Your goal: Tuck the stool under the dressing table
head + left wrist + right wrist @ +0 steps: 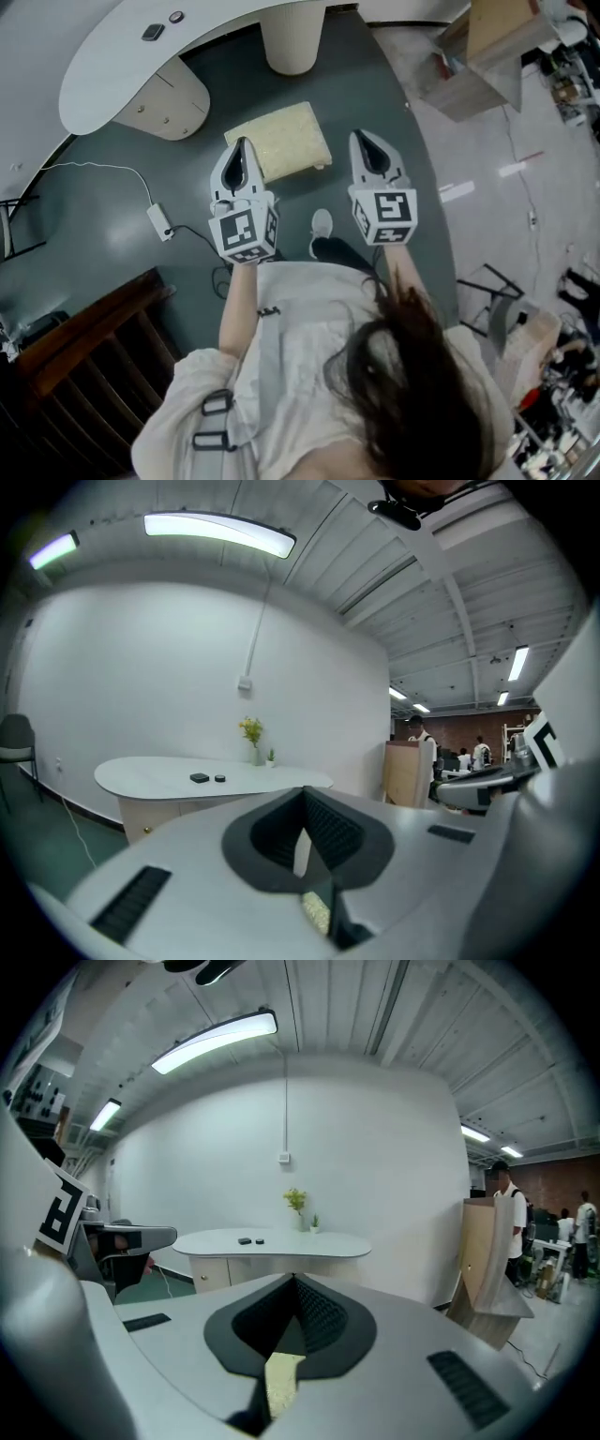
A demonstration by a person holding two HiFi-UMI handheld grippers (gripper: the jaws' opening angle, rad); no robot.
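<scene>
While left gripper (243,143) and right gripper (360,137) are closed, empty | stool (286,141) between them, near dressing table (112,58)

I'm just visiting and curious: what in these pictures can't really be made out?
- Legs of the stool: the head view looks down on the seat, which covers them.
- Most of the stool, both tool views: the left tool and right tool block it; only a cream sliver shows.
- Two dark items on the table: too small to identify in any view.
- Part of the table: cut off by the head view's top edge.
</scene>
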